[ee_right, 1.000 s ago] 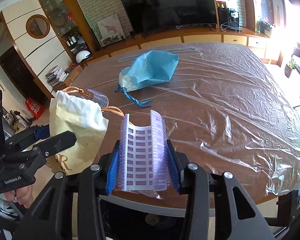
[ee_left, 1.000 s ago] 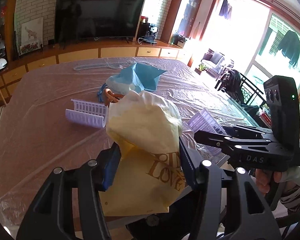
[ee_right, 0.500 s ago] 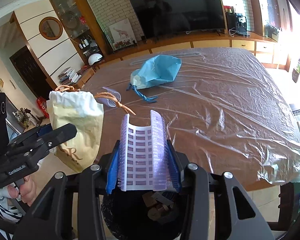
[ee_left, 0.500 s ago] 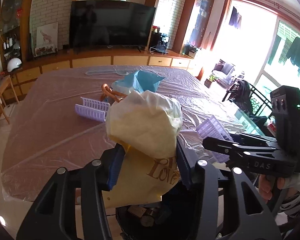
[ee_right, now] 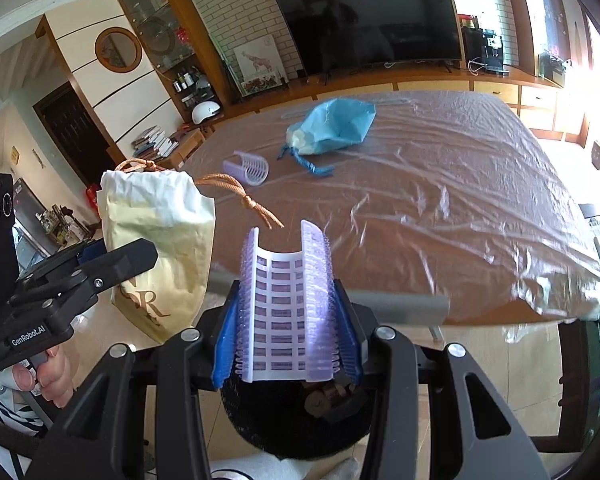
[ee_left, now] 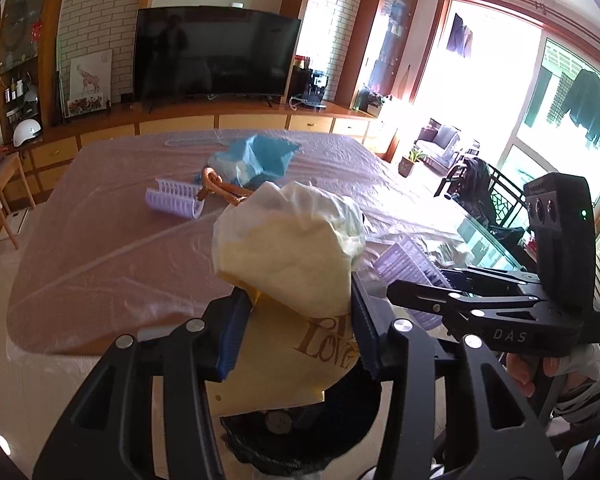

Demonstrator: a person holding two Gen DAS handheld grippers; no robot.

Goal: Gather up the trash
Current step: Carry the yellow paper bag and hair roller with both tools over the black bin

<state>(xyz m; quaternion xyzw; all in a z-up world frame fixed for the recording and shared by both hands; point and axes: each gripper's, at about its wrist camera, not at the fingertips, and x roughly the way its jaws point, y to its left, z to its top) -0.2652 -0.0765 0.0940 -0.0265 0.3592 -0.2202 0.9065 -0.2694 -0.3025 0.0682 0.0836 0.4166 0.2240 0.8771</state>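
Note:
My left gripper [ee_left: 296, 328] is shut on a cream drawstring bag [ee_left: 292, 276] with orange cords, held off the table's near edge above a black trash bin [ee_left: 300, 440]. The bag also shows in the right wrist view [ee_right: 160, 240]. My right gripper [ee_right: 286, 332] is shut on a curved purple plastic piece [ee_right: 286, 308], held above the same bin [ee_right: 296, 424], which has some trash inside. The right gripper with its purple piece [ee_left: 408, 264] shows at the right of the left wrist view.
The table [ee_right: 440, 208] is covered with clear plastic sheet. On it lie a blue drawstring bag [ee_right: 332, 128] and a second purple plastic piece [ee_right: 248, 168]. A TV [ee_right: 372, 20] and cabinets stand beyond the table.
Both grippers have drawn back from over the table to beyond its near edge, still holding their items. The black bin has come into view below them.

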